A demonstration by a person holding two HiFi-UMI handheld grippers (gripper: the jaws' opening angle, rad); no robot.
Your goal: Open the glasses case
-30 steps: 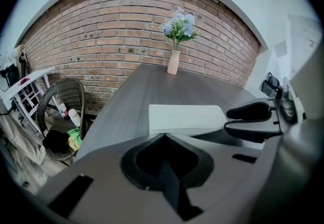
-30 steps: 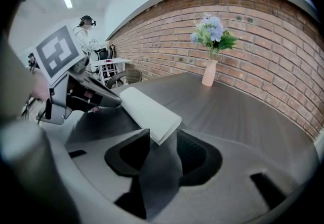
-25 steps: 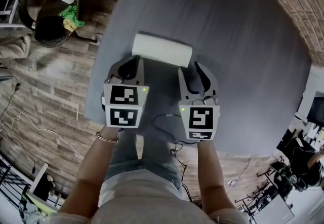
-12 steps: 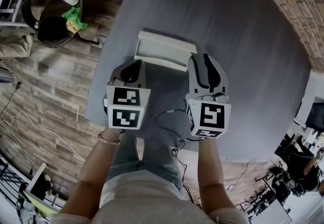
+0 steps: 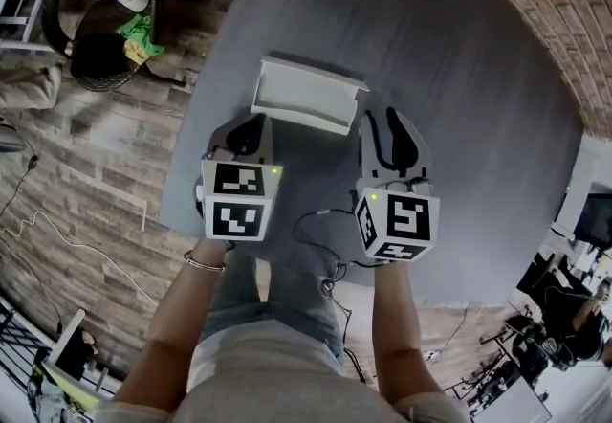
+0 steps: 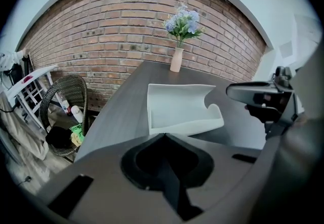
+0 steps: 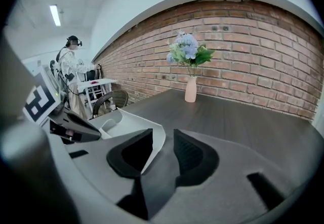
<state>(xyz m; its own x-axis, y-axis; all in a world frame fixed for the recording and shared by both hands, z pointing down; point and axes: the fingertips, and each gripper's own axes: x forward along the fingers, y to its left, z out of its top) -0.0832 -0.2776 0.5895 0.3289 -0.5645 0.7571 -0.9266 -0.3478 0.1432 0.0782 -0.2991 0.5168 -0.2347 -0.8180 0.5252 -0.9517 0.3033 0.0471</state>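
Note:
The white glasses case (image 5: 306, 96) lies on the dark grey table (image 5: 469, 124) with its lid standing up, and its inside looks empty (image 6: 182, 109). My left gripper (image 5: 251, 124) is shut, its tips (image 6: 163, 136) meeting right at the case's near left edge with nothing between them. My right gripper (image 5: 382, 120) is at the case's right end. The lid's corner (image 7: 152, 139) sits between its closing jaws (image 7: 163, 142), resting against the left finger, with a gap to the right one.
A pink vase of flowers (image 6: 176, 60) stands at the table's far edge by the brick wall. A wicker basket (image 5: 91, 10) with bottles and cloth sits on the floor to the left. A cable (image 5: 311, 220) hangs near the table's front edge. A person (image 7: 71, 66) stands far off.
The case went from closed to open as its lid swung up. My right gripper moved forward and up at the case's right end and rolled. The left gripper stayed put.

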